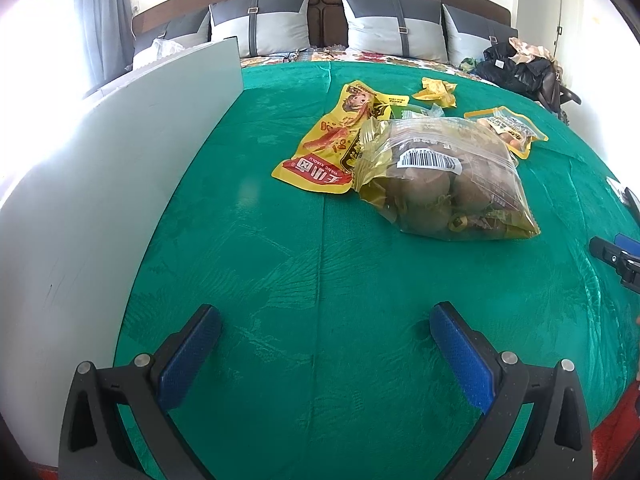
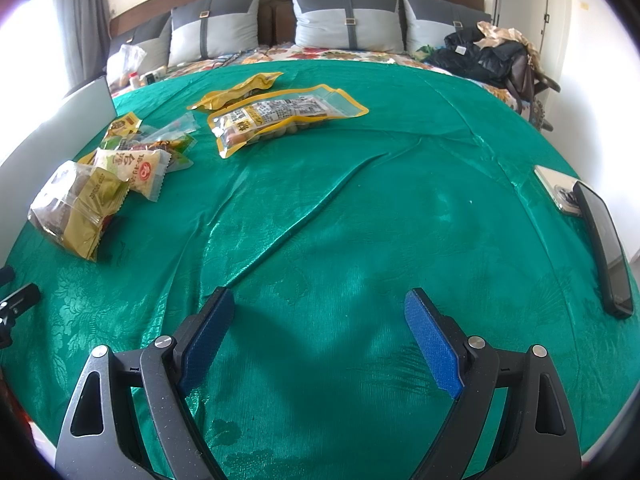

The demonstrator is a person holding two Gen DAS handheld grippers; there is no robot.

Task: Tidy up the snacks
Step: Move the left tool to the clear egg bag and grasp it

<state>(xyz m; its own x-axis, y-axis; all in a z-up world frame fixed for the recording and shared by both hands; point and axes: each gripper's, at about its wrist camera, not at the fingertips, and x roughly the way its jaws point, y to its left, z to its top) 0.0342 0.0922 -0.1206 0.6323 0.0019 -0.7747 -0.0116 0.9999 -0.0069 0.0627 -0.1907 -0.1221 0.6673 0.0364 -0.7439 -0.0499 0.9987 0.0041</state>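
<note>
Snack packs lie on a green bedspread (image 1: 320,260). In the left wrist view a clear bag of brown round snacks (image 1: 444,178) lies ahead, partly over a yellow pouch (image 1: 340,140); a crumpled yellow wrapper (image 1: 436,90) and a yellow-edged pouch (image 1: 508,128) lie beyond. My left gripper (image 1: 326,318) is open and empty, well short of them. In the right wrist view the clear bag (image 2: 76,208), a white pack (image 2: 136,170) and the yellow-edged pouch (image 2: 280,116) lie to the left and ahead. My right gripper (image 2: 320,304) is open and empty above bare cloth (image 2: 360,220).
A white box wall (image 1: 120,180) stands along the left. Two phones (image 2: 604,240) lie at the right edge of the cloth. Pillows (image 1: 396,26) and a headboard are at the back, with dark clothes and a bag (image 2: 496,60) at the far right.
</note>
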